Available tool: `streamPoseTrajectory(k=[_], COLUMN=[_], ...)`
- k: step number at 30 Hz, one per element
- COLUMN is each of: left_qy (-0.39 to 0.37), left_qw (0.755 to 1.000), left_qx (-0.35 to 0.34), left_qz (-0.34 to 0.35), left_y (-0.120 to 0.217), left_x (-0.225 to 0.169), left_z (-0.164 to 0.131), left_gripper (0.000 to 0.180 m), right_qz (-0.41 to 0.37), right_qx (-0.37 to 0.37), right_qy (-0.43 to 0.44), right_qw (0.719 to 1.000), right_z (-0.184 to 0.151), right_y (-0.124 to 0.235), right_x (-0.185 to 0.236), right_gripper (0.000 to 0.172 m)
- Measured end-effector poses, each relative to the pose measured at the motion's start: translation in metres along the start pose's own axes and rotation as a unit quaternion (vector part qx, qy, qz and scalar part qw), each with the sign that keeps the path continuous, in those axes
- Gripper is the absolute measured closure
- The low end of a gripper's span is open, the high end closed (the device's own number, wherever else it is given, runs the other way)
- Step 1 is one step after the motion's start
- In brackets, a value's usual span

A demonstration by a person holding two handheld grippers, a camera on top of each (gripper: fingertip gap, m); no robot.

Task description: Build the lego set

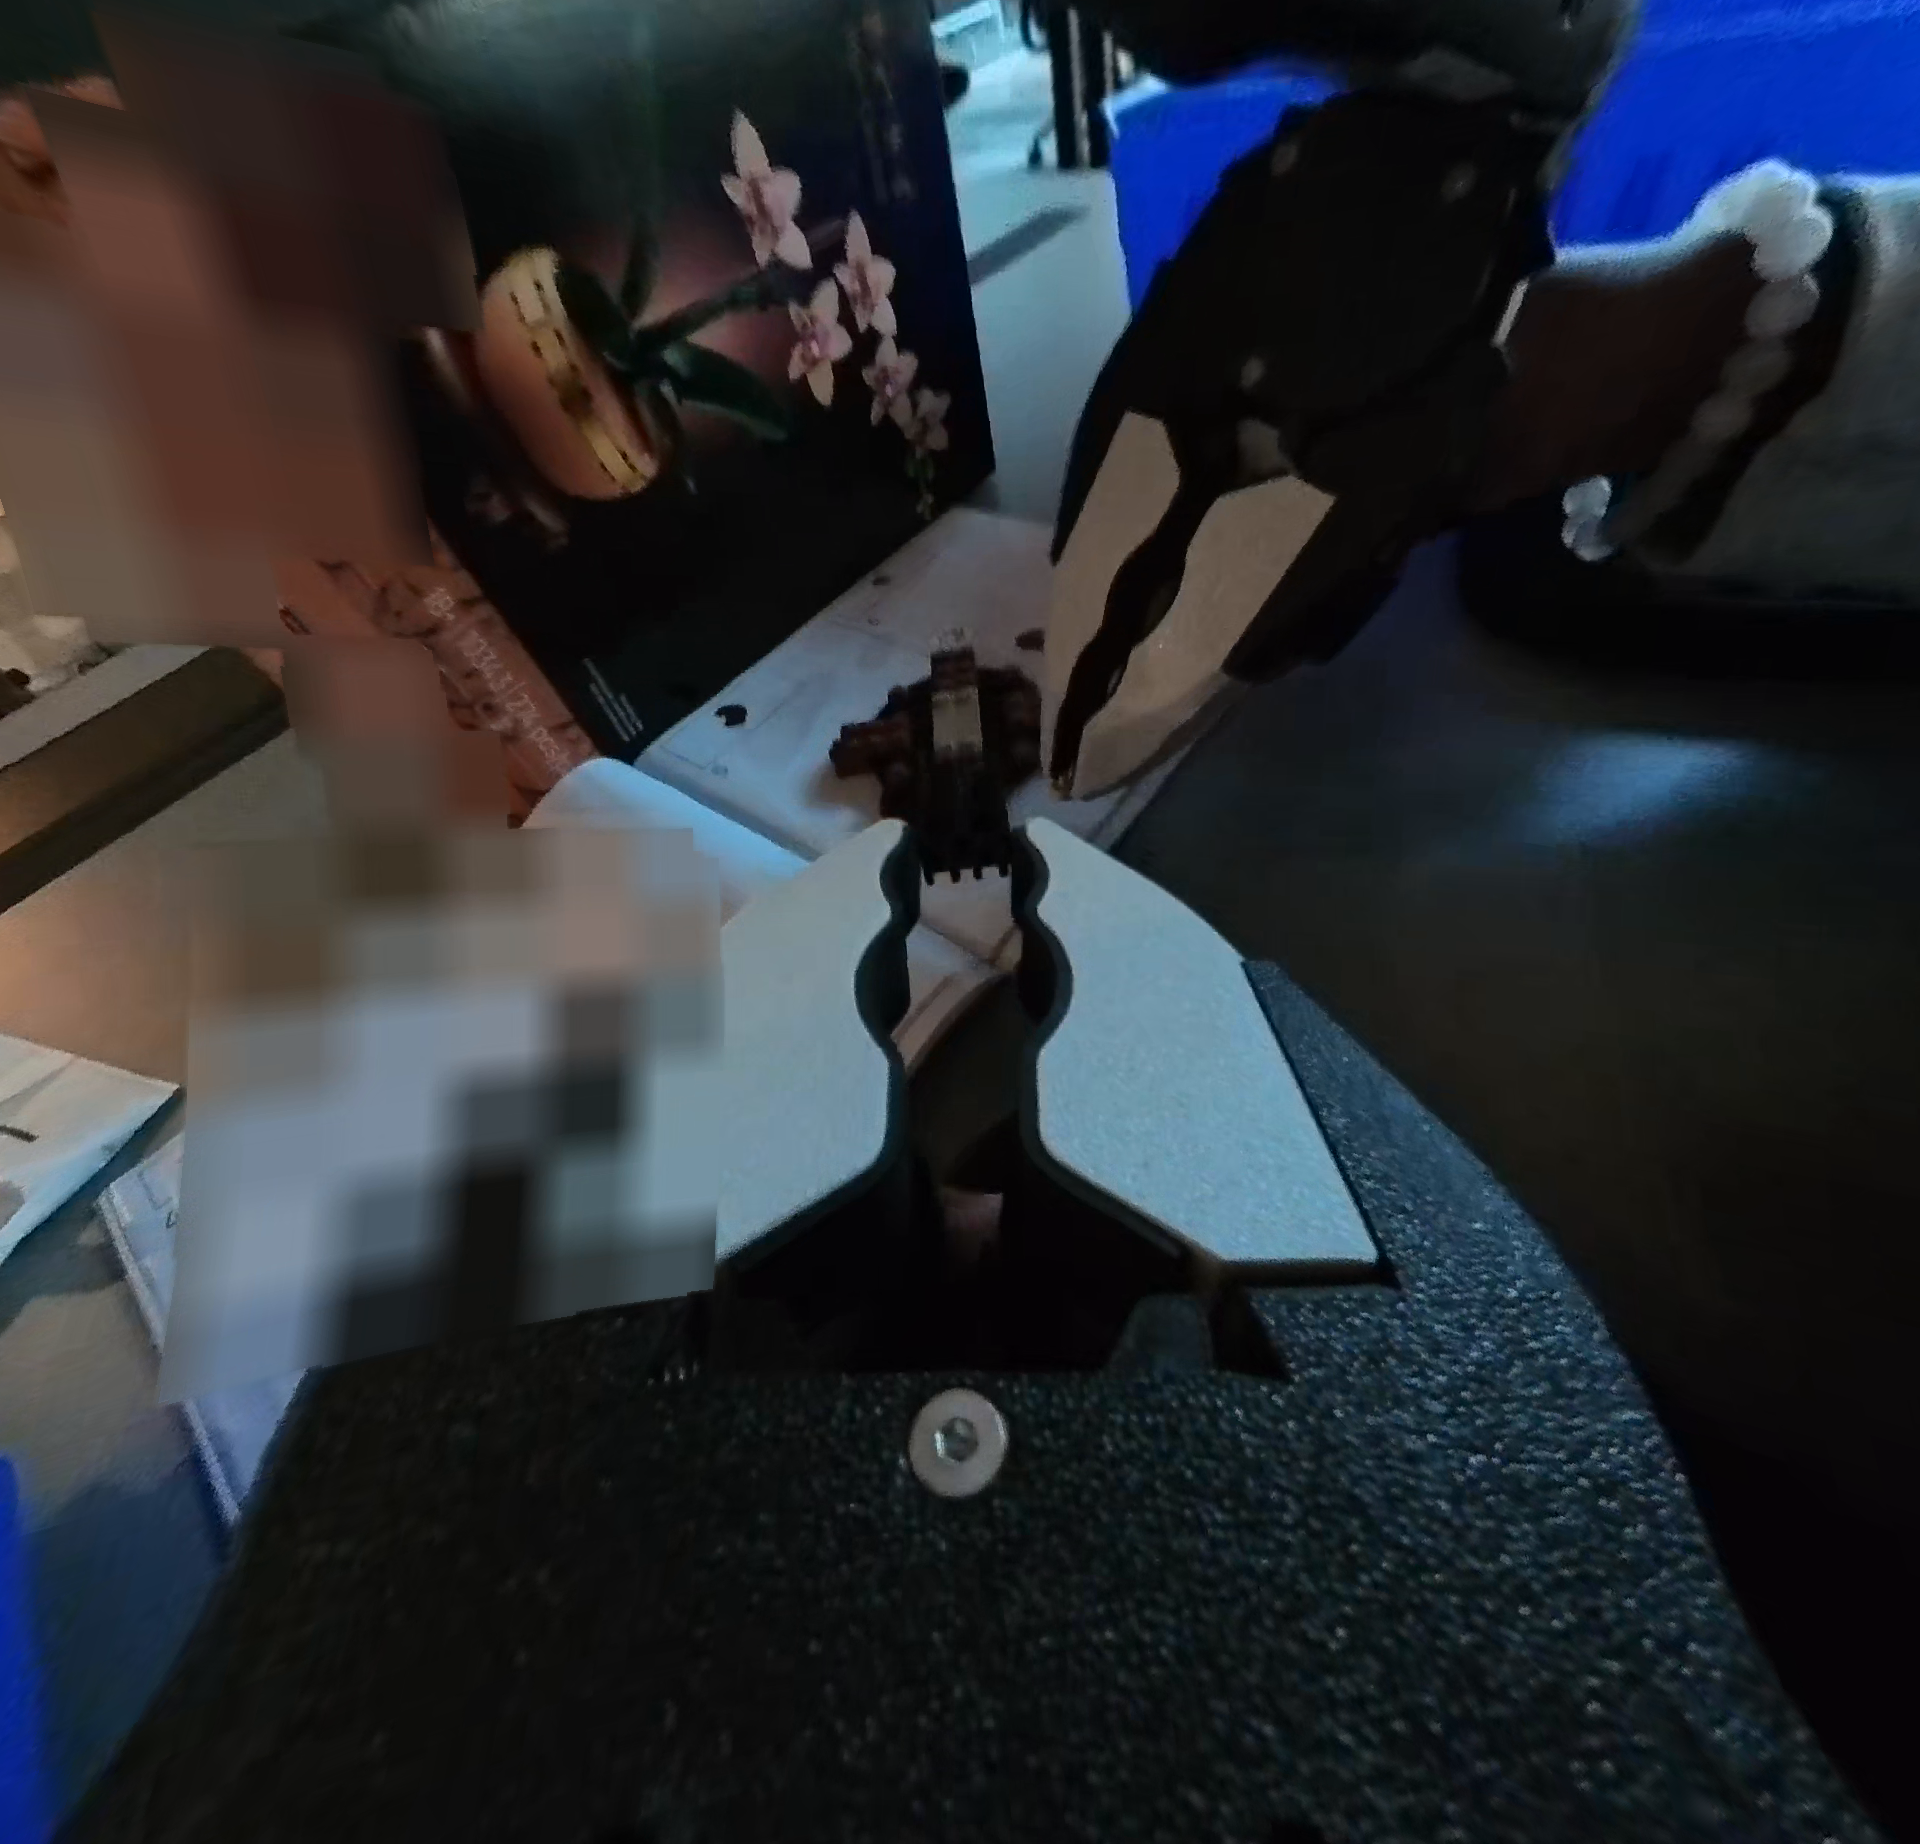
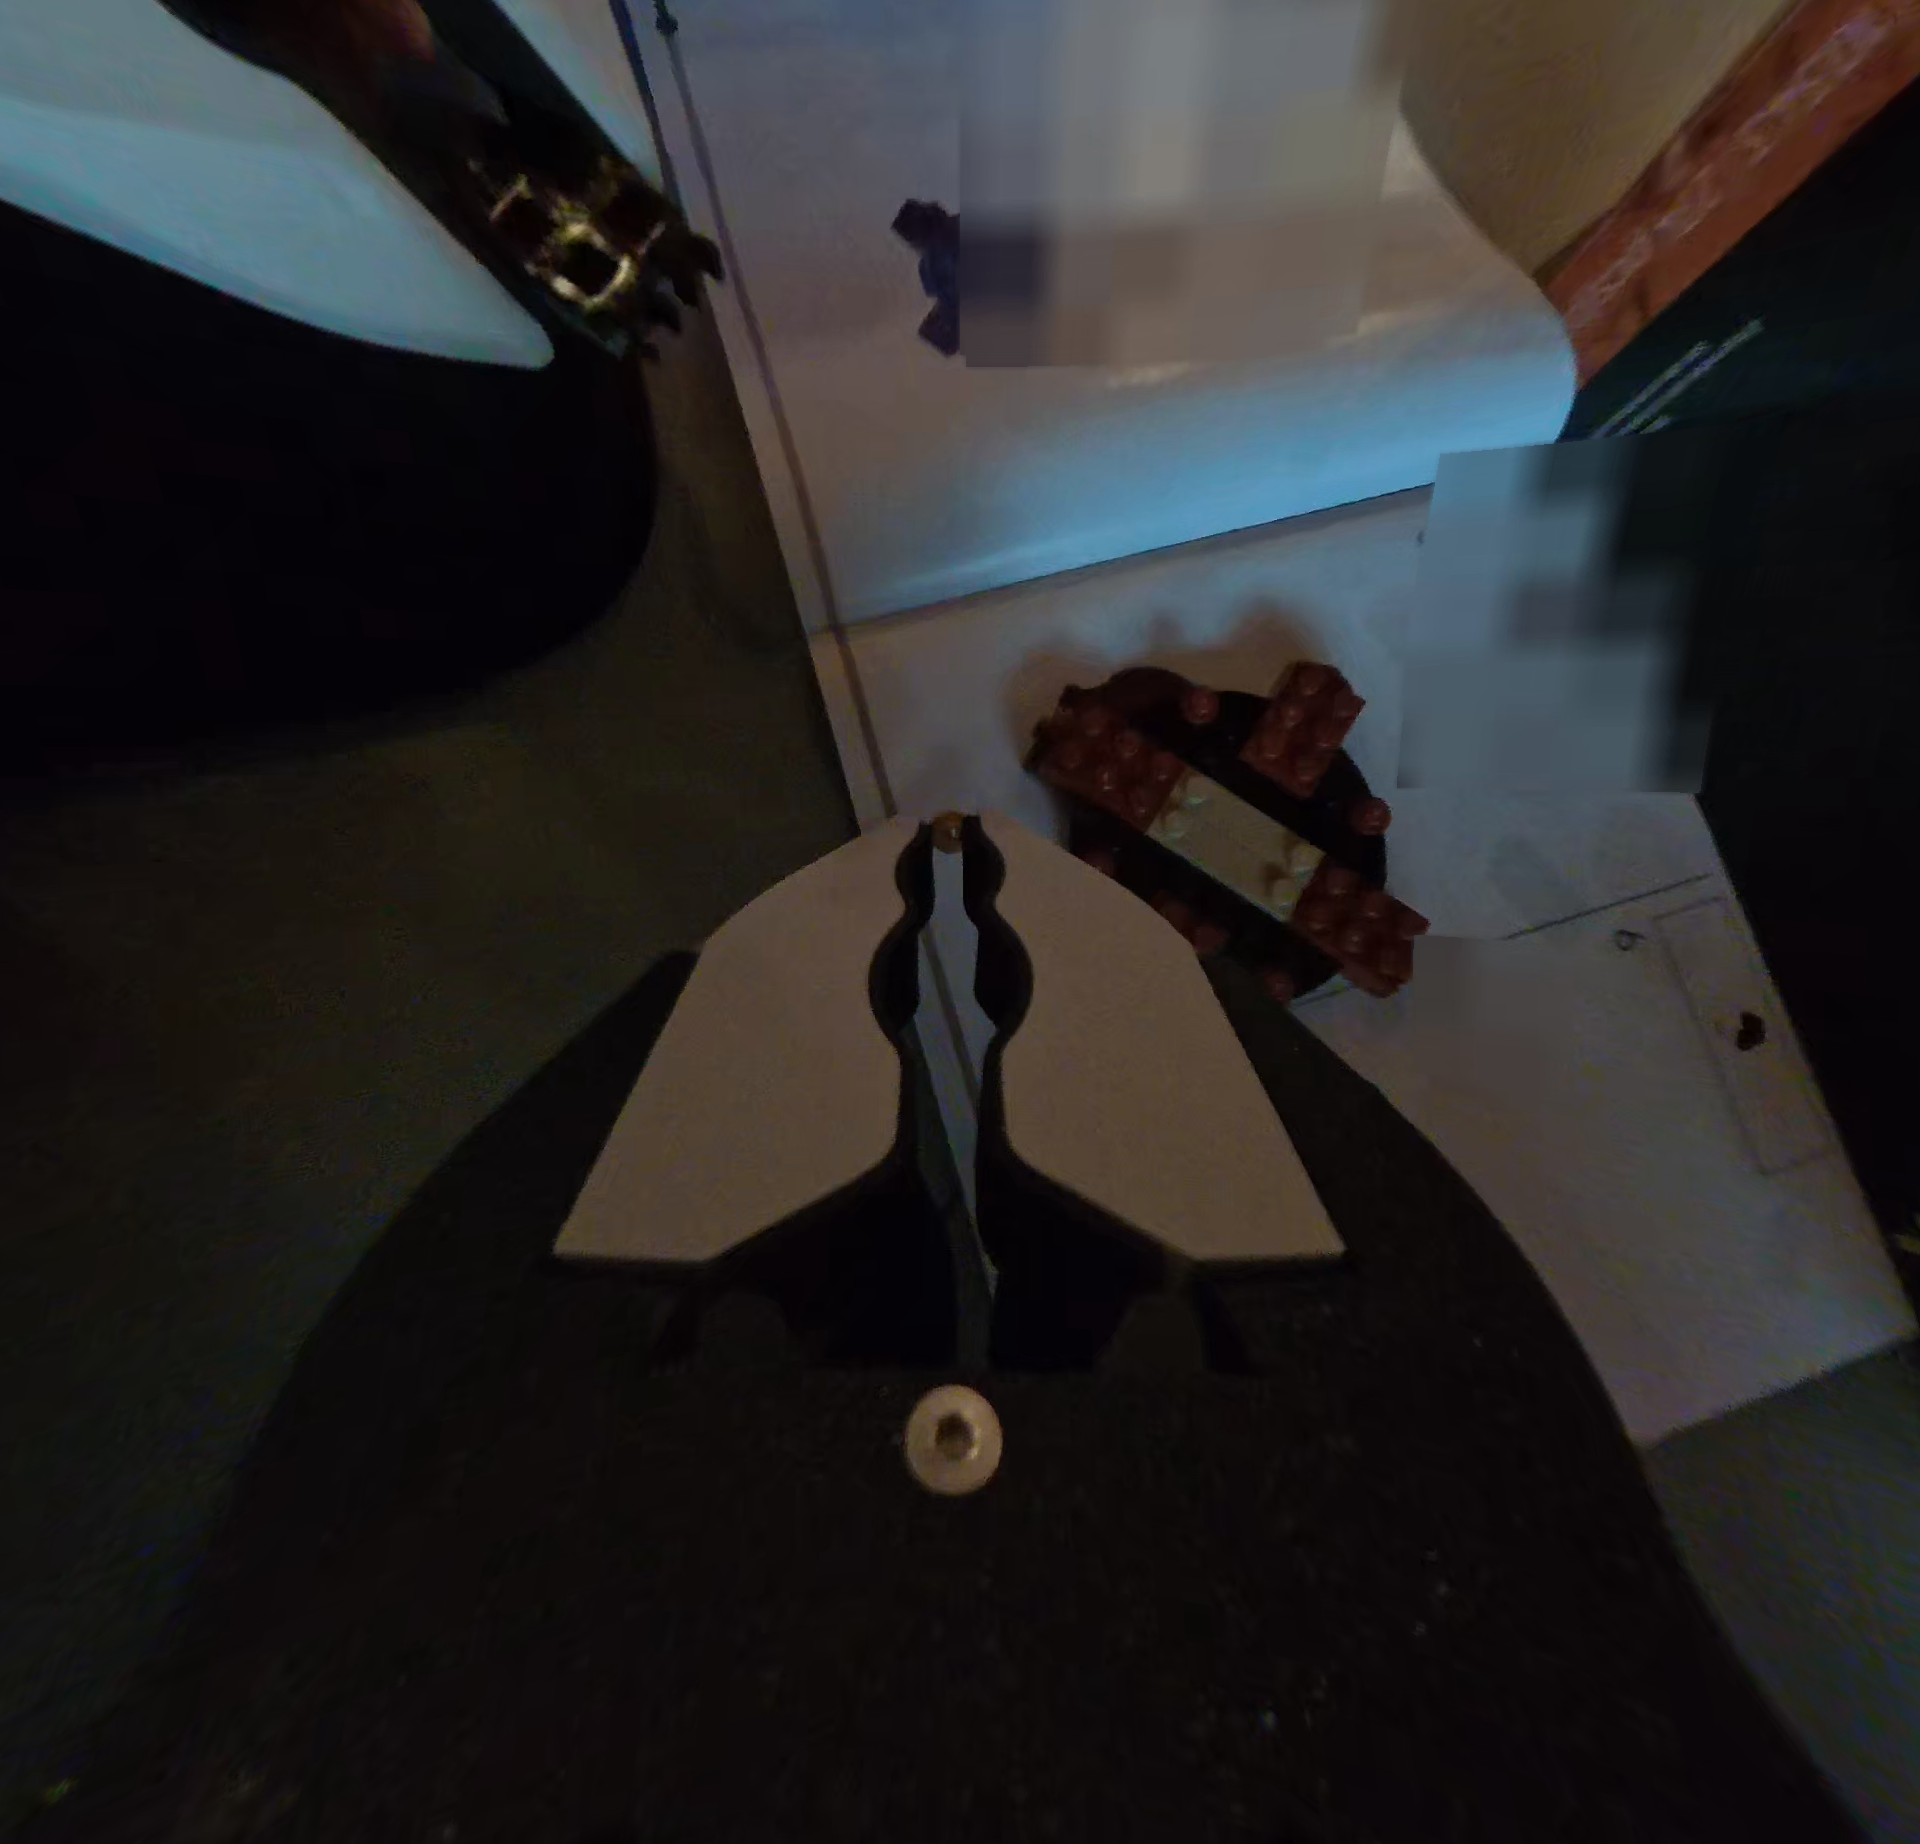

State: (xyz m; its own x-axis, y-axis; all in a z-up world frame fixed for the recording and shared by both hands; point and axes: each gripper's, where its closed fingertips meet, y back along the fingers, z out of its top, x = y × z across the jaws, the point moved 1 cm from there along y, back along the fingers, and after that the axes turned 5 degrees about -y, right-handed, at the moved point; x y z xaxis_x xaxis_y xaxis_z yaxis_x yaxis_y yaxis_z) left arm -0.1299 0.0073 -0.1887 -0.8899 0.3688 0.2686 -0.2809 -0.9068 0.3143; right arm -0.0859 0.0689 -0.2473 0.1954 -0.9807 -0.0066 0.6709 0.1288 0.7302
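My left gripper [image 1: 966, 844] is shut on a black toy-brick piece [image 1: 961, 807] with pale parts, which sticks forward from the fingertips. It also shows in the right wrist view [image 2: 587, 236], held clear of the page. My right gripper [image 2: 948, 826] is shut on a tiny tan round stud [image 2: 948, 832] at its very tips, just above the edge of an open white booklet [image 2: 1143, 506]. A round black brick build [image 2: 1226, 838] with brown bricks and a tan strip lies on the booklet just right of those tips. In the left wrist view the right gripper [image 1: 1065, 771] points down beside that build [image 1: 868, 745].
A dark box with an orchid picture [image 1: 727, 340] stands behind the booklet. A small dark loose piece [image 2: 930, 277] lies on the page. The dark table top [image 1: 1455, 911] lies to the right. A hand with a white bead bracelet [image 1: 1766, 340] holds the right gripper. My right fingertips sit around 9 cm from my left ones.
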Motion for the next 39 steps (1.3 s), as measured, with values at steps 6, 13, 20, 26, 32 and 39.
streamPoseTrajectory(k=[6,13,20,26,32,39], left_qy=[-0.001,-0.031,-0.065,-0.033,-0.011,0.004], left_qw=[0.999,0.99,0.981,0.983,0.984,0.982], left_qx=[0.024,0.085,0.112,0.098,0.057,-0.039], left_qz=[-0.031,-0.105,-0.145,-0.155,-0.166,-0.184], left_y=[-0.008,-0.03,-0.049,-0.052,-0.047,-0.035], left_x=[-0.002,-0.008,-0.014,-0.007,-0.004,0.0], left_z=[-0.005,-0.02,-0.027,-0.024,-0.015,0.008], left_gripper=[0.164,0.164,0.164,0.164,0.164,0.164], right_qz=[0.008,0.033,0.033,0.046,0.051,0.062], right_qx=[0.031,0.017,0.003,-0.011,-0.026,-0.083], right_qy=[0.015,0.0,-0.021,-0.029,-0.029,-0.01], right_qw=[0.999,0.999,0.999,0.998,0.998,0.995], right_z=[-0.008,-0.008,-0.016,-0.015,-0.012,0.016], right_y=[-0.01,-0.008,0.005,-0.004,-0.01,0.013], right_x=[0.003,0.006,0.0,-0.001,-0.001,0.006], right_gripper=[0.164,0.151,0.158,0.158,0.167,0.168])
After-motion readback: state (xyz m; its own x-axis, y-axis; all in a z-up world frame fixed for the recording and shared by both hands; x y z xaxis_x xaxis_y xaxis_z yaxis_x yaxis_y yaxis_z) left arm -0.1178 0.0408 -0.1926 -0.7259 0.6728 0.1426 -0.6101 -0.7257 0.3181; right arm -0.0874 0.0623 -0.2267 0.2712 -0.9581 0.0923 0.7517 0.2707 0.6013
